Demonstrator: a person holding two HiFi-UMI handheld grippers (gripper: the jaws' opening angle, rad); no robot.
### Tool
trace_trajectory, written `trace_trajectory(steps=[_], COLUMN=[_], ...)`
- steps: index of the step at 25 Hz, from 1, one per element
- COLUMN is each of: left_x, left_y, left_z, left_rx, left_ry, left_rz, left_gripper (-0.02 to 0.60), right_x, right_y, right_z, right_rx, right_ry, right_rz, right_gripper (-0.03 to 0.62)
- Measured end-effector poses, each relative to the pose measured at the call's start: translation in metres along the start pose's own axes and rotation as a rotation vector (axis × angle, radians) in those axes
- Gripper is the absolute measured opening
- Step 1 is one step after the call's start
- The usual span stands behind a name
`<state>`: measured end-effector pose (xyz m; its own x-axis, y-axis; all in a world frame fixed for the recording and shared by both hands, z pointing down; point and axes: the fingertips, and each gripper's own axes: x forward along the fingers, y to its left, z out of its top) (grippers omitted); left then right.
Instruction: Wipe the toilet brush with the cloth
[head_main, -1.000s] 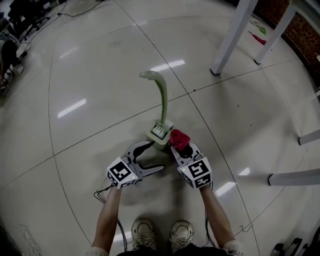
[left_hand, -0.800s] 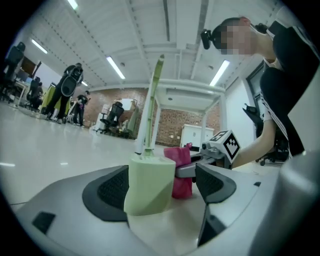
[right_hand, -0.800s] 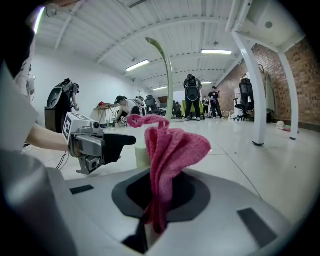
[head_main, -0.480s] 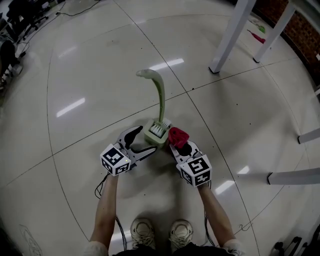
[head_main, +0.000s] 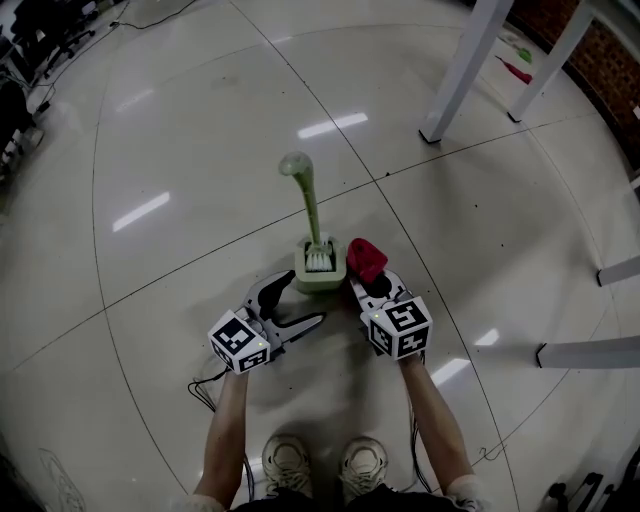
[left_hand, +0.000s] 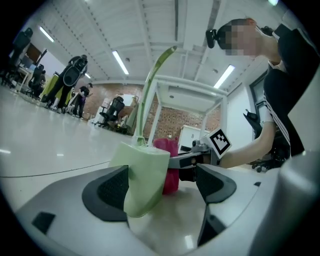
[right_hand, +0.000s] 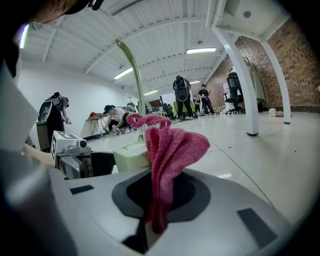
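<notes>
A pale green toilet brush (head_main: 309, 203) stands in its green holder (head_main: 319, 270) on the floor, its curved handle rising away from me. My left gripper (head_main: 299, 301) is open just in front and to the left of the holder. In the left gripper view the holder (left_hand: 142, 180) sits between the wide jaws, close to the left pad (left_hand: 111, 187). My right gripper (head_main: 374, 284) is shut on a red cloth (head_main: 365, 257), held just to the right of the holder. In the right gripper view the cloth (right_hand: 170, 155) sticks up from the shut jaws, with the holder (right_hand: 131, 154) behind it.
White table legs (head_main: 462, 75) stand on the far right, and more white legs (head_main: 590, 355) lie at the right edge. A cable (head_main: 205, 388) trails on the floor beside my left arm. My shoes (head_main: 325, 465) are at the bottom. The floor is glossy tile.
The brush has turned in its holder, so the handle now stands straighter. My left gripper has drawn back a little from the holder. The right gripper has carried the cloth forward beside the holder.
</notes>
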<state>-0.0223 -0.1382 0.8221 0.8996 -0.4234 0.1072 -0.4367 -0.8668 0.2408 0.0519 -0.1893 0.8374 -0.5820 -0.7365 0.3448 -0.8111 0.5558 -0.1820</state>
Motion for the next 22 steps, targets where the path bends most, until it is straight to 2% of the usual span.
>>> trace_trajectory(steps=[5, 10, 15, 22], left_x=[-0.002, 0.004, 0.007, 0.012], left_y=[-0.006, -0.019, -0.021, -0.022], left_z=[-0.001, -0.004, -0.002, -0.002], left_rx=[-0.002, 0.014, -0.017, 0.015], left_ry=[-0.005, 0.031, -0.001, 0.038], left_rz=[0.009, -0.042, -0.040, -0.077], left_gripper=[0.399, 0.399, 0.399, 0.399], right_x=[-0.011, -0.033, -0.037, -0.039], right_y=[0.003, 0.012, 0.012, 0.022], right_z=[-0.003, -0.013, -0.013, -0.011], right_rx=[-0.082, 0.029, 0.038, 0.037], right_ry=[0.007, -0.033, -0.043, -0.047], right_rz=[-0.077, -0.111, -0.120, -0.110], right_gripper=[0.031, 0.031, 0.031, 0.031])
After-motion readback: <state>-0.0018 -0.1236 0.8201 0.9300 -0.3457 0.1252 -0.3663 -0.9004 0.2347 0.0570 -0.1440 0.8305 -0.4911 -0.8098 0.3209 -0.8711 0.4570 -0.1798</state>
